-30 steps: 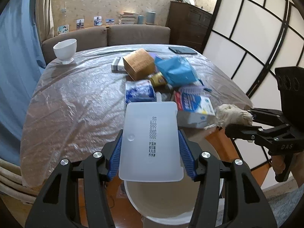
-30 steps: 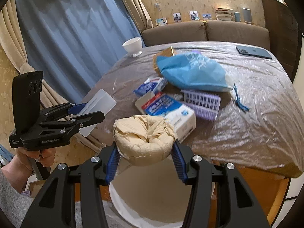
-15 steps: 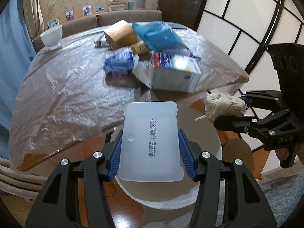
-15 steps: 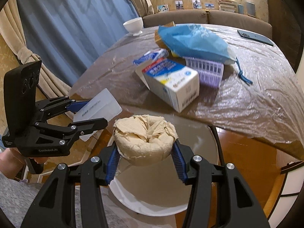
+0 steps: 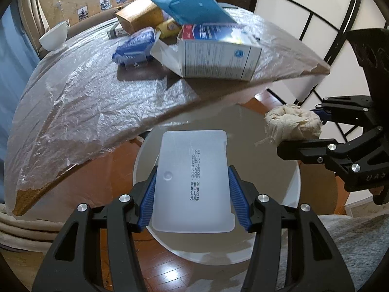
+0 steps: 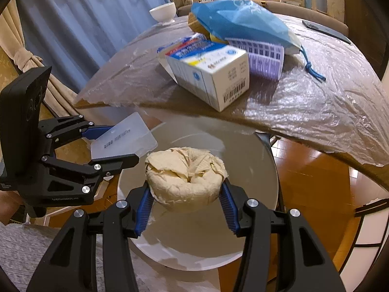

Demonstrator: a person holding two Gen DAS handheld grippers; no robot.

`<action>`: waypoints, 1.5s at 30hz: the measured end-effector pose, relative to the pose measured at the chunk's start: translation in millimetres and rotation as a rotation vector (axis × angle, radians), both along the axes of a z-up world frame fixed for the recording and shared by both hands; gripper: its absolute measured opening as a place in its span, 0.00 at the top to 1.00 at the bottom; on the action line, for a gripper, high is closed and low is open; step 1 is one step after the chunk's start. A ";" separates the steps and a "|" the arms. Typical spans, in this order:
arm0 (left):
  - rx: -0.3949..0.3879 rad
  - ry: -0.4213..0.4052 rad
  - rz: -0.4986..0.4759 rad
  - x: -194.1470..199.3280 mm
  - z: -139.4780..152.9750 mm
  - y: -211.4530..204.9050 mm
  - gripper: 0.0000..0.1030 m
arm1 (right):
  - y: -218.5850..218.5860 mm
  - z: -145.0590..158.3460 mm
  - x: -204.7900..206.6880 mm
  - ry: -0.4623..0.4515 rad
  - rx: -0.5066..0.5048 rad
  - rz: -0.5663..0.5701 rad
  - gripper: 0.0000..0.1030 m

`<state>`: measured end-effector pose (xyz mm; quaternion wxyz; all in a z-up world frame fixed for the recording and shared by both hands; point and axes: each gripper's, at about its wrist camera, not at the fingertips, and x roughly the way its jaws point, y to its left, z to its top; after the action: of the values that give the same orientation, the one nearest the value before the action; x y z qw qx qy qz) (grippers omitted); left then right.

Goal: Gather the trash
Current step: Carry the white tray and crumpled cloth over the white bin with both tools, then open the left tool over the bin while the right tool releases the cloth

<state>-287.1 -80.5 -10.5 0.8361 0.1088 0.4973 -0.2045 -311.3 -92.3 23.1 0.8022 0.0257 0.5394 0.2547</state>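
My left gripper (image 5: 192, 189) is shut on a flat translucent white plastic lid (image 5: 193, 180) with printed dates, held over the open white trash bin (image 5: 289, 189) below the table edge. My right gripper (image 6: 186, 194) is shut on a crumpled beige paper wad (image 6: 186, 176), also above the bin (image 6: 255, 160). Each gripper shows in the other view: the right one with the wad (image 5: 293, 125) to the right, the left one with the lid (image 6: 124, 142) to the left.
The plastic-covered table (image 5: 80, 92) holds a white and blue carton (image 5: 218, 58), a blue bag (image 5: 192, 2), a brown box (image 5: 138, 17), a blue packet (image 5: 135, 48) and a white bowl (image 5: 53, 36). A purple-striped pack (image 6: 265, 56) and phone (image 6: 325, 31) lie further back.
Both grippers have dropped below the table edge and moved closer over the bin, still holding the lid and the paper wad.
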 end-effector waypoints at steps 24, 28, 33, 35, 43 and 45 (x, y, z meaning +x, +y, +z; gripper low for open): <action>0.103 0.082 -0.049 -9.1 -47.9 -17.5 0.46 | 9.0 -48.9 8.7 0.057 -0.085 0.009 0.52; 0.110 0.098 -0.054 -0.8 -48.9 -14.5 0.46 | 12.2 -57.7 12.2 0.070 -0.094 0.008 0.52; 0.120 0.121 -0.060 4.3 -53.8 -18.2 0.46 | 15.9 -67.8 16.4 0.083 -0.103 0.004 0.52; 0.125 0.129 -0.062 4.8 -56.5 -18.9 0.46 | 16.8 -71.8 18.4 0.089 -0.107 0.002 0.52; 0.141 0.156 -0.073 18.3 -61.7 -27.0 0.46 | 9.7 -83.8 24.4 0.112 -0.125 -0.006 0.52; 0.145 0.160 -0.080 20.3 -62.7 -28.9 0.46 | 10.4 -88.3 25.1 0.116 -0.130 -0.009 0.52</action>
<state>-266.8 -109.4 -73.2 0.7748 0.1720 0.5713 -0.2090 -286.2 -81.8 -65.3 0.7705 -0.0094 0.6004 0.2137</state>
